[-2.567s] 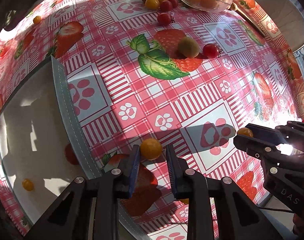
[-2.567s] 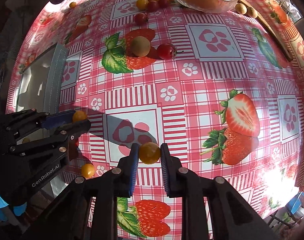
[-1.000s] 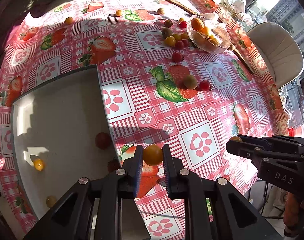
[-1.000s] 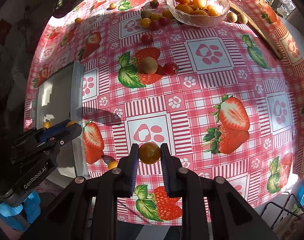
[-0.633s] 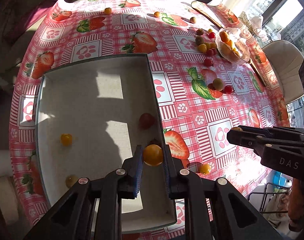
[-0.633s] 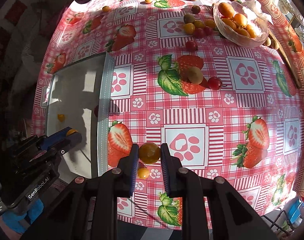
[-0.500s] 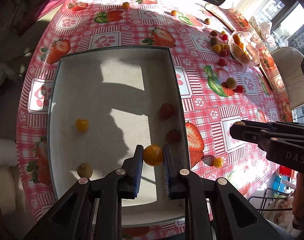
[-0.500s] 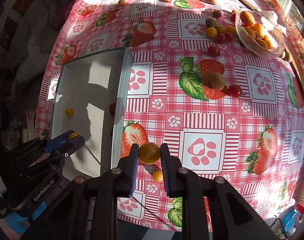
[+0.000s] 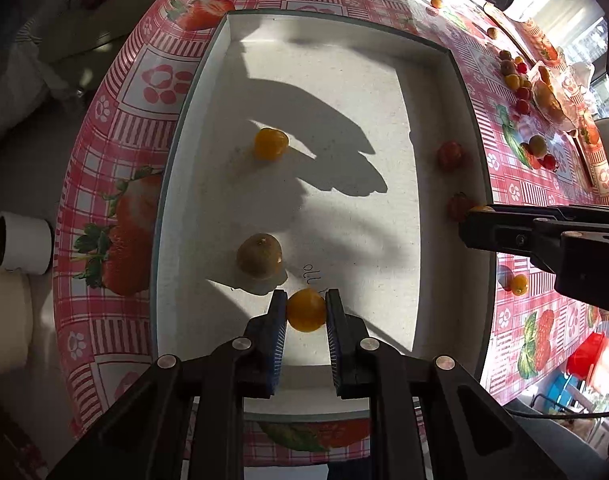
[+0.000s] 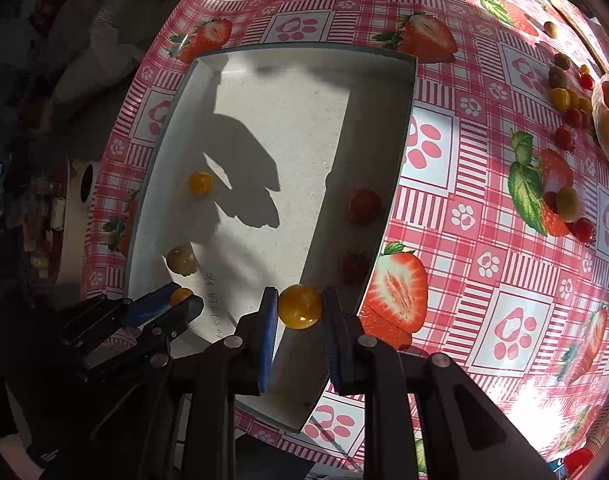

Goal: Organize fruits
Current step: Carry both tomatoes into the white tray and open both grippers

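The left tongs (image 9: 306,314) are closed on a small round yellow-orange fruit (image 9: 306,310), held above the near end of the shallow white rectangular tray (image 9: 432,52). The right tongs (image 10: 298,308) pinch a second yellow-orange fruit (image 10: 299,306) of the same kind, poised over the tray's right-hand wall near its front corner. Both fruits are carried clear of the tray floor, which suggests each is about to be released inside; the tray seems to be the collecting place for the scattered fruit.

Just beyond the left tongs, on the tray floor, lies a brown-green kiwi-like fruit (image 9: 259,261), and farther in sits a loose yellow fruit (image 9: 270,144) at the edge of the tongs' shadow. Against the tray's right wall rest two red strawberry-like fruits (image 9: 450,155), one behind the other. Some handwriting marks the floor near the kiwi-like fruit; it cannot be read.

Outside the tray, one more small yellow fruit (image 9: 518,284) lies on the table just right of the tray's near corner. The table wears a glossy red-and-white checked cloth (image 10: 484,216) printed with strawberries and paw prints. Far right of the tray, a cluster of red, yellow and brownish fruits (image 10: 568,100) waits beside a clear glass bowl (image 10: 608,128) of orange fruit. Strong sunlight glares off the cloth; left of the tray the room drops into shadow.
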Available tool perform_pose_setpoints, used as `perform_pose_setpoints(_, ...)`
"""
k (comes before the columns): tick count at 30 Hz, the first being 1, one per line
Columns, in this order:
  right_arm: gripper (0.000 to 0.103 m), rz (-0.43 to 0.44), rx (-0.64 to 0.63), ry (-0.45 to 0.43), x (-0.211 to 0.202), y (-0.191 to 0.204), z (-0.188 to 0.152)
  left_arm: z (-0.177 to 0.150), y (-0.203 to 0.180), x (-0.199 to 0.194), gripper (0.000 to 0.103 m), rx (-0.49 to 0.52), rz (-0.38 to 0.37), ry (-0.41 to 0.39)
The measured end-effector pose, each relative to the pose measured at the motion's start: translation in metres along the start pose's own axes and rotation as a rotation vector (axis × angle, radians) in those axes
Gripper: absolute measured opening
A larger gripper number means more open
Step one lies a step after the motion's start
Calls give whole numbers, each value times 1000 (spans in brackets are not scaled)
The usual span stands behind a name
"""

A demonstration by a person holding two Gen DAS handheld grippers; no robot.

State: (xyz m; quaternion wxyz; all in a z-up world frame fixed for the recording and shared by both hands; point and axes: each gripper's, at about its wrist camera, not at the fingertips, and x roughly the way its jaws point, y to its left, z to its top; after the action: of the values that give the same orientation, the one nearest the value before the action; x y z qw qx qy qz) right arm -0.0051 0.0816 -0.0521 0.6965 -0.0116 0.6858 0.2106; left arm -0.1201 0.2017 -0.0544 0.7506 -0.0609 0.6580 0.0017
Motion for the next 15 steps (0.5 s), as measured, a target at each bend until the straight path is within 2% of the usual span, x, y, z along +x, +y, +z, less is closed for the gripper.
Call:
perform_pose_setpoints(11, 25, -60, 22, 75, 44, 6, 8, -4, -7, 14, 20, 3, 17, 12)
perform_pose_setpoints(15, 25, -80, 7, 66, 49, 10, 10, -3, -10, 16, 21, 18, 23, 14)
